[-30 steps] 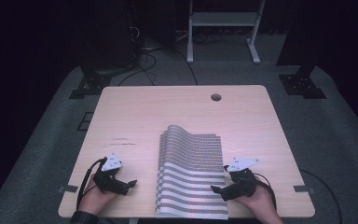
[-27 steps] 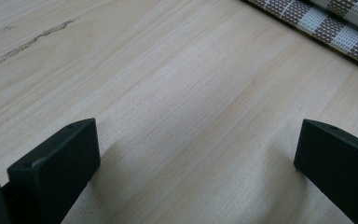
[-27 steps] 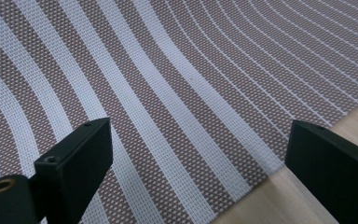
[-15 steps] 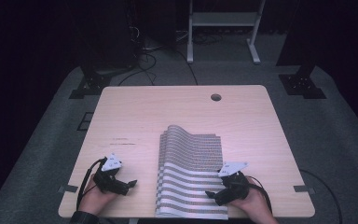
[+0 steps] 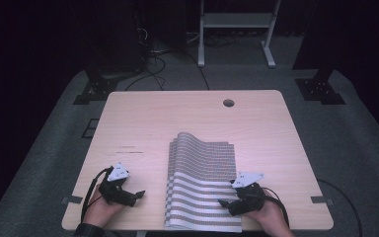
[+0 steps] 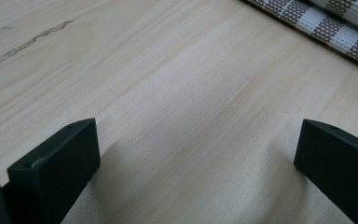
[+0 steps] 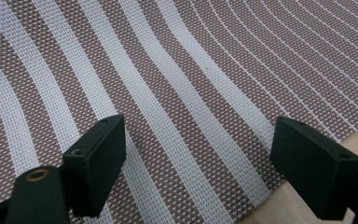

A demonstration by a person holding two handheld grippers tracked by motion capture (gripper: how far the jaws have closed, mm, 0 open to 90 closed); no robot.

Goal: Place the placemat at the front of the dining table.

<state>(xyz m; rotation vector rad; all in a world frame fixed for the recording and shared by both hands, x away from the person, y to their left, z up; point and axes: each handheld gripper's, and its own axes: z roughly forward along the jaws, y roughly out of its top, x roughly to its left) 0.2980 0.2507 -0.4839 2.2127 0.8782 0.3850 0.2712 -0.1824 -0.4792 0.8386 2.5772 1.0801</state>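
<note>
Striped placemats (image 5: 203, 185) lay in a stack on the near middle of the wooden surface (image 5: 148, 123), slightly to the right, with their near edge at the near rim of the surface. The far end of the stack curved upward in a wave, so it was not lying flat. How many mats were in the stack was hard to tell from the high view, perhaps several.

The right claw (image 5: 227, 203) was at the near right part of the stack, low over the weave. Its jaws had just been closing a little, but they stood apart, released, with the striped fabric (image 7: 182, 93) under them and nothing pinched between them. The left claw (image 5: 137, 195) rested on the bare surface (image 6: 177, 93) to the left of the stack, well apart from it, also released and holding nothing; the edge of the mats (image 6: 326, 23) was visible at the far right of its view.

In my judgement the work was only at its beginning: the right claw was approaching a grasp of the near right edge. No mat was lifted, moved or separated yet, so nearly all the handling was left to do.
</note>
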